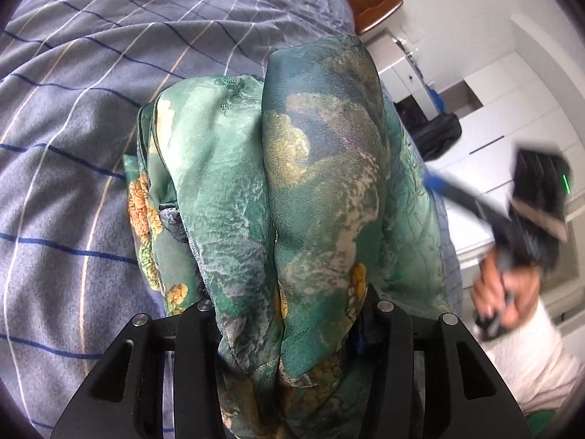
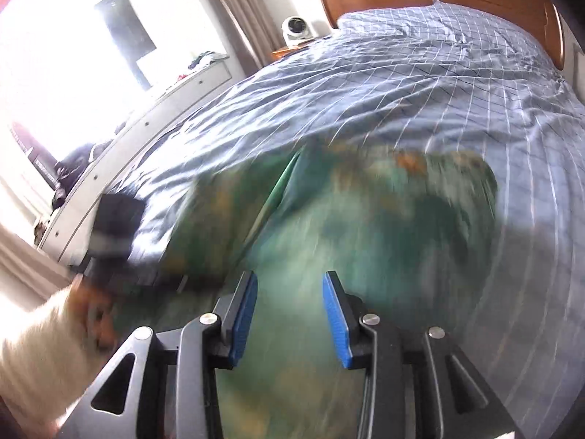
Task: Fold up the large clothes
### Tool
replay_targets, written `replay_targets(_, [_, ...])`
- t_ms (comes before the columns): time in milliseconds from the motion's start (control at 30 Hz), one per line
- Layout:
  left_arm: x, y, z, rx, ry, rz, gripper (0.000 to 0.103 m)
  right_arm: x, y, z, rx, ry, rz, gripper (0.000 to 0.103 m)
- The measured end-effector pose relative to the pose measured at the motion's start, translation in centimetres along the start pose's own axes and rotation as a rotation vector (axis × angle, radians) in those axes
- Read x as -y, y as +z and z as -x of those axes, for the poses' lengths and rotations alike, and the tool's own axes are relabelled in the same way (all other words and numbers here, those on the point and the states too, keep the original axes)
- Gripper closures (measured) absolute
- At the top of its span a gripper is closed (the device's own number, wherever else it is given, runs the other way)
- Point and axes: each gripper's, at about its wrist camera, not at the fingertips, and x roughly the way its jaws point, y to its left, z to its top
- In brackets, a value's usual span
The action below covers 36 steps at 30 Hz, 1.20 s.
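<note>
Garment (image 1: 314, 197) bunched, clamped in left gripper (image 1: 289, 314); right gripper (image 2: 289, 314) fingers apart above bedsheet (image 2: 420, 84).

Both pictures are round and bent at the edges, with dark corners. In the right wrist view, very bright light pours in from the window (image 2: 120, 33) at 10 o'clock and washes that part out white. The green cloth (image 2: 365, 219) there is smeared with blur. In the left wrist view the light is soft, the cloth (image 1: 310, 183) is sharp, and the hand (image 1: 508, 292) at 4 o'clock is blurry.
</note>
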Motion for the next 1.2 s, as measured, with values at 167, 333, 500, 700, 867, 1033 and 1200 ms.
replay_targets(167, [-0.4, -0.6, 0.3, 0.005, 0.008, -0.007, 0.055, 1.2, 4.4, -6.7, -0.076, 0.038, -0.008, 0.063])
replay_targets(333, [-1.3, -0.7, -0.2, 0.015, -0.011, 0.016, 0.056, 1.2, 3.9, -12.0, -0.204, -0.048, 0.02, 0.063])
replay_targets(500, [-1.2, -0.7, -0.1, 0.021, -0.01, 0.02, 0.056, 1.6, 3.3, -11.9, -0.182, -0.073, 0.03, 0.064])
replay_targets(700, [-0.8, -0.9, 0.2, 0.028, -0.004, 0.013, 0.055, 0.6, 2.6, -6.8, -0.124, -0.067, 0.048, 0.064])
replay_targets(867, [-0.9, -0.8, 0.1, 0.031, -0.011, 0.016, 0.055, -1.5, -3.8, 0.5, -0.07, -0.07, 0.184, 0.064])
replay_targets(1033, [-1.0, -0.8, 0.1, 0.036, -0.018, 0.019, 0.054, -2.4, -10.7, 5.8, -0.037, -0.072, 0.18, 0.064])
replay_targets(1200, [-1.0, -0.9, 0.1, 0.036, -0.022, 0.014, 0.054, -2.1, -12.8, 5.4, -0.01, -0.093, 0.124, 0.063])
